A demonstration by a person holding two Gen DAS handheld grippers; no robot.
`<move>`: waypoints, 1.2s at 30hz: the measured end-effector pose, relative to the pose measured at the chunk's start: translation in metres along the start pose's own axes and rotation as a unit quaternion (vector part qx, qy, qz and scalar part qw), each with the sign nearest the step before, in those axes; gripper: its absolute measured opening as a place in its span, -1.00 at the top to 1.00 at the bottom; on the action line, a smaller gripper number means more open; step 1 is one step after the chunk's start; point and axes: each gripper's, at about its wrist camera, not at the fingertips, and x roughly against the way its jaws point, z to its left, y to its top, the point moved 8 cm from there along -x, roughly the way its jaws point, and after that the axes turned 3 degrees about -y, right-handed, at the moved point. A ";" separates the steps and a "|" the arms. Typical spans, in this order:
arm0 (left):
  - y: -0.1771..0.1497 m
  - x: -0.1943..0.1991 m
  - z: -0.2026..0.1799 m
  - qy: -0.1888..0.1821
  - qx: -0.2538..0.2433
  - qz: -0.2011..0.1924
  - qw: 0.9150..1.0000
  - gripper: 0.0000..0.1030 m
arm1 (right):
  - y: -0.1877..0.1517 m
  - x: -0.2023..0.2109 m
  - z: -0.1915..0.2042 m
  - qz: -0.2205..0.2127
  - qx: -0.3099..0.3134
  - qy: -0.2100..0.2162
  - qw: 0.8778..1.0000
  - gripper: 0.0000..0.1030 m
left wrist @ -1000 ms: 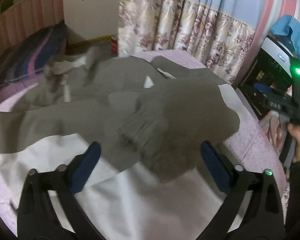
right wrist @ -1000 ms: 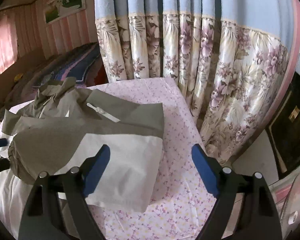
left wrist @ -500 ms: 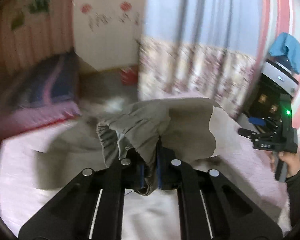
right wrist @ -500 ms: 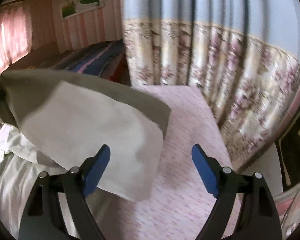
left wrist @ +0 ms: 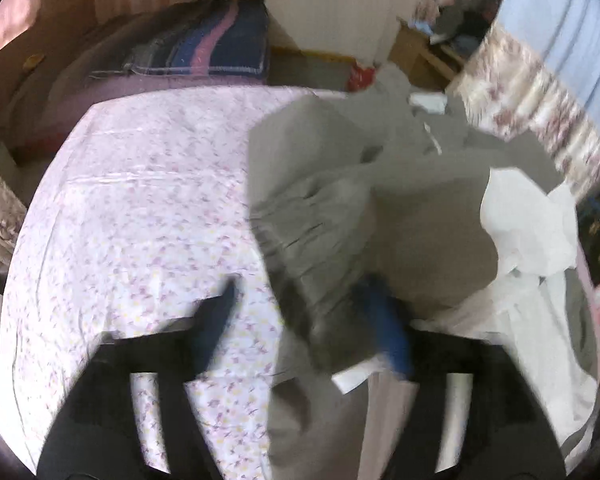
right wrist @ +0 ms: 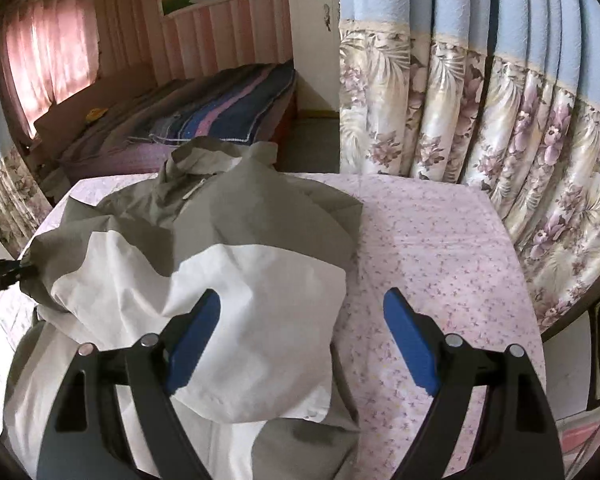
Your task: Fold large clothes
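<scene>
Your left gripper (left wrist: pixel 300 320) is blurred by motion, so read it with care: its fingers (left wrist: pixel 384 332) look parted, with the gathered cuff of the jacket's sleeve (left wrist: pixel 300 240) lying between them, and you cannot tell whether they grip it or have let go. In the right wrist view a dark tip at the left edge meets that same bunched cuff, which hints at contact but settles nothing.

The jacket (right wrist: pixel 240 240), olive-grey outside with a white lining, lies on the bed (right wrist: pixel 440 240), heaped toward the bed's left side and reaching its far edge, where the collar (right wrist: pixel 204 160) sits. One sleeve is drawn across the body and the white lining is turned up over the middle.

Your right gripper (right wrist: pixel 300 340) hovers over the near part of the jacket with fingers (right wrist: pixel 192 336) spread wide and nothing between them; the bed's right side is bare floral sheet.

The fold looks to be at an early stage. A sleeve is coming inward, but the body is rumpled, not squared, and no clean rectangle shows. Smoothing, the remaining sleeve and the lengthwise folds appear to be left.
</scene>
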 end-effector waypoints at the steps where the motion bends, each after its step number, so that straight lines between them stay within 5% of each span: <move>1: 0.003 0.009 0.004 0.006 0.000 -0.017 1.000 -0.90 | 0.001 -0.001 -0.001 0.002 -0.002 -0.002 1.000 -0.64; 4: 0.016 0.028 0.000 0.002 -0.003 -0.047 0.999 -0.89 | 0.005 -0.001 0.001 0.002 0.000 -0.013 1.000 -0.64; 6: 0.032 0.028 -0.016 -0.012 -0.006 -0.055 0.998 -0.64 | 0.011 -0.004 0.013 -0.003 0.007 -0.005 1.000 -0.57; 7: 0.036 0.023 -0.023 -0.018 -0.015 -0.052 0.998 -0.32 | 0.013 -0.005 0.024 -0.010 0.017 0.001 1.000 -0.45; 9: 0.037 0.008 -0.041 -0.018 -0.035 -0.034 0.999 0.21 | 0.013 -0.019 0.038 -0.001 0.035 0.007 0.999 0.31; 13: 0.026 -0.052 -0.047 0.034 -0.056 0.030 0.997 0.68 | -0.010 -0.060 0.046 0.054 0.078 -0.023 0.995 0.63; 15: 0.020 -0.070 -0.036 0.040 -0.059 0.046 0.996 0.68 | -0.020 -0.076 0.039 0.067 0.107 -0.056 0.990 0.86; 20: 0.028 -0.094 -0.027 0.058 -0.091 0.045 0.993 0.68 | -0.019 -0.102 0.016 0.082 0.101 -0.085 0.988 1.00; 25: 0.041 -0.109 -0.030 0.078 -0.127 0.044 0.988 0.69 | -0.017 -0.114 0.008 0.088 0.093 -0.093 0.987 1.00; 28: 0.036 -0.093 -0.027 0.063 -0.123 0.051 0.989 0.67 | -0.016 -0.093 0.009 0.076 0.071 -0.057 0.993 0.90; 29: 0.033 -0.079 -0.027 0.050 -0.116 0.042 0.991 0.58 | -0.015 -0.076 0.011 0.061 0.059 -0.034 0.996 0.88; 31: 0.028 -0.056 -0.029 0.031 -0.105 0.025 0.994 -0.30 | -0.013 -0.051 0.020 0.039 0.052 0.008 0.998 0.87; 32: 0.026 -0.040 -0.031 0.037 -0.097 0.004 0.995 -0.51 | -0.013 -0.036 0.029 0.027 0.055 0.025 0.998 0.80; 33: 0.024 -0.031 -0.034 0.036 -0.091 -0.010 0.995 -0.65 | -0.014 -0.027 0.038 0.018 0.059 0.038 0.997 0.64; 36: 0.009 -0.019 -0.056 -0.024 -0.064 -0.014 0.998 -0.64 | -0.024 -0.018 0.064 0.011 0.081 0.067 0.994 0.48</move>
